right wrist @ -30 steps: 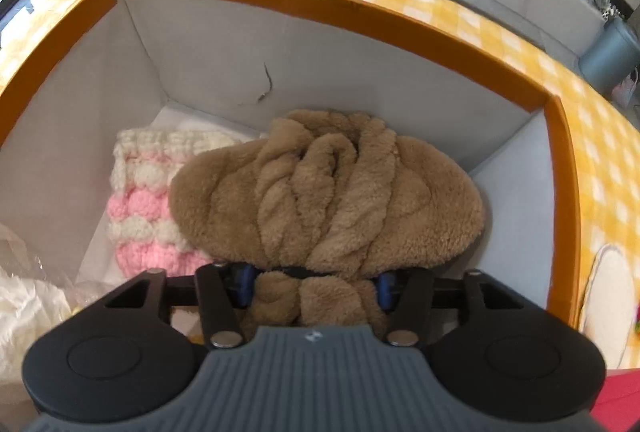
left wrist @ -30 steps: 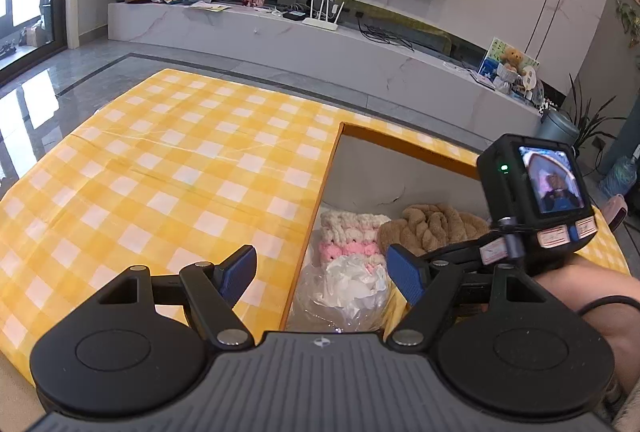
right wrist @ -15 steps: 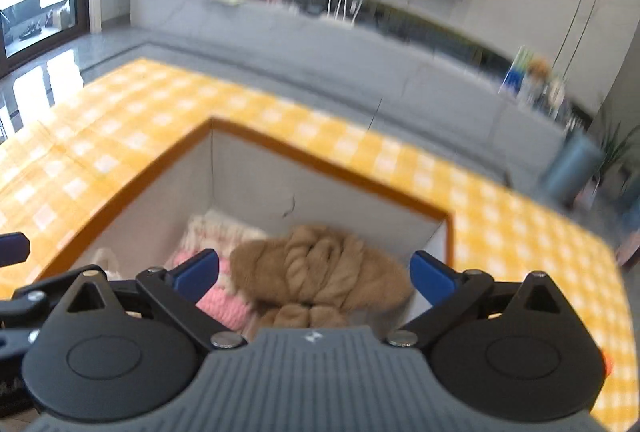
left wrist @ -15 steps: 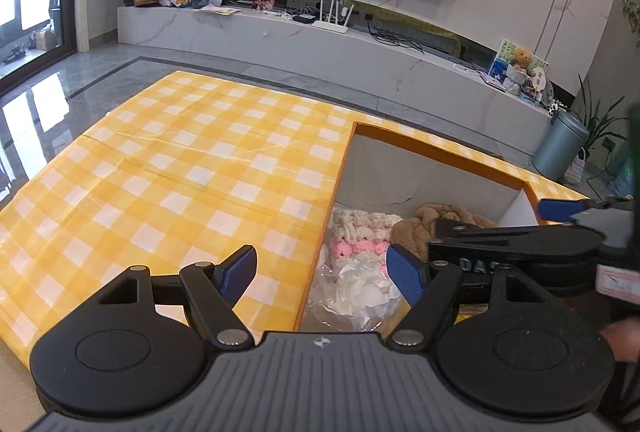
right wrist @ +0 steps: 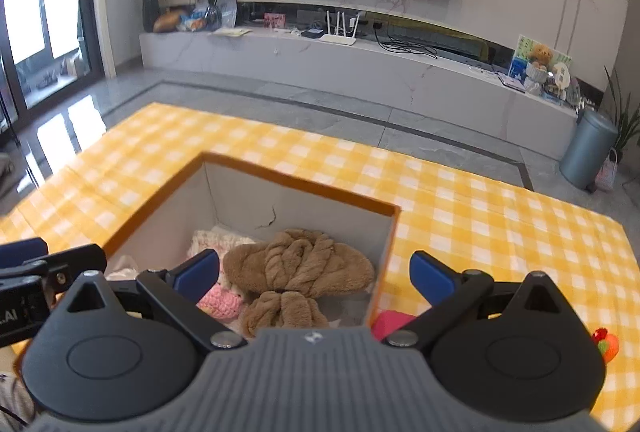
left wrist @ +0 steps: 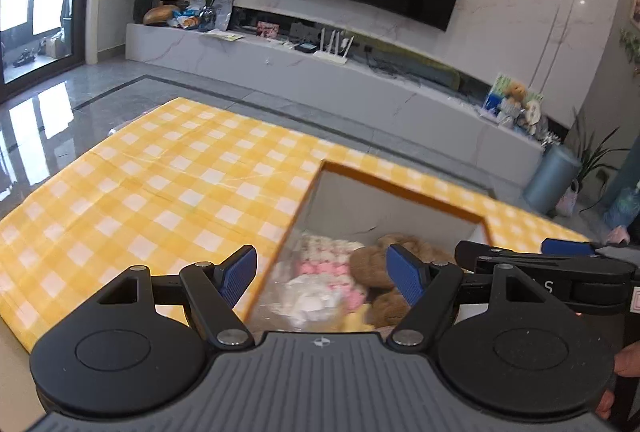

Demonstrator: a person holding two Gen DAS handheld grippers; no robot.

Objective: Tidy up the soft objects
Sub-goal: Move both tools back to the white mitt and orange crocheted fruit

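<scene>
An orange-rimmed box (right wrist: 304,187) stands on the yellow checked table. Inside lie a brown plush twist (right wrist: 304,264), a pink and white knitted piece (right wrist: 220,296) and a white item in clear plastic (left wrist: 308,300). The box (left wrist: 400,187) and brown plush (left wrist: 372,264) also show in the left wrist view. My right gripper (right wrist: 314,272) is open and empty, held above the box's near side. My left gripper (left wrist: 322,272) is open and empty above the box's left near corner. The right gripper's side (left wrist: 560,272) shows at the right of the left wrist view.
A pink object (right wrist: 390,322) lies by the box's near right corner. A small red and orange toy (right wrist: 606,344) lies on the cloth at right. The checked cloth (left wrist: 160,191) spreads left of the box. A TV wall and low shelf stand behind.
My right gripper let go of the brown plush, opened wide and rose out of the box. My left gripper lifted and tilted up a little, still open.
</scene>
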